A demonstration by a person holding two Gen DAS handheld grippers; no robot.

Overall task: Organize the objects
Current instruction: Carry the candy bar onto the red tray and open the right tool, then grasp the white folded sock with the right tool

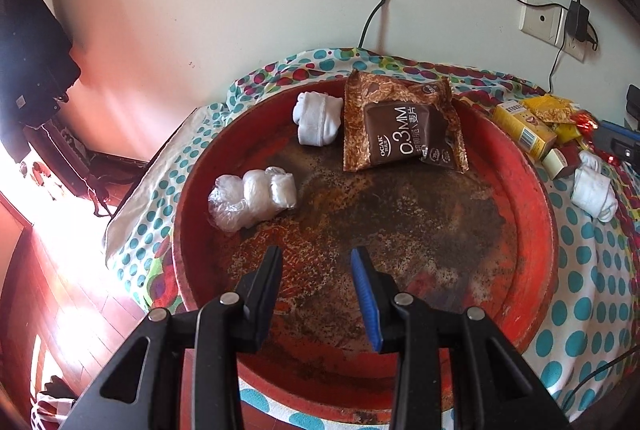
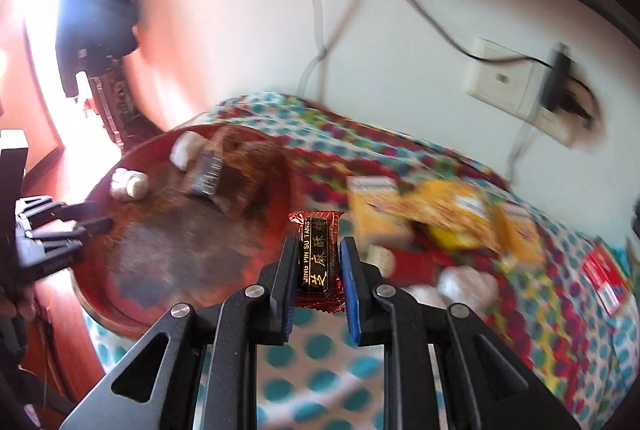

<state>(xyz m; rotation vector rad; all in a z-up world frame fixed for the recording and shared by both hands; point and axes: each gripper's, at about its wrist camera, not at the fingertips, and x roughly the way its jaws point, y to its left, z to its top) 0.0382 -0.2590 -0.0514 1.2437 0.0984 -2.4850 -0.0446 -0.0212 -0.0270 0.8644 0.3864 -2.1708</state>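
Note:
A round red tray (image 1: 536,198) with a worn dark floor lies on a polka-dot cloth. In it are a brown snack packet (image 1: 404,126), a rolled white sock (image 1: 318,118) and a wad of clear plastic (image 1: 252,196). My left gripper (image 1: 316,256) is open and empty above the tray's near part. My right gripper (image 2: 320,248) is shut on a red and black candy bar (image 2: 318,262), held above the cloth just right of the tray (image 2: 96,294). The left gripper also shows in the right wrist view (image 2: 94,216).
Right of the tray lie yellow boxes (image 1: 524,128), yellow packets (image 2: 444,214), another white sock (image 1: 592,188) and a red packet (image 2: 606,278). A wall with a socket (image 1: 542,18) and cables stands behind. The table's left edge drops to a wooden floor (image 1: 68,290).

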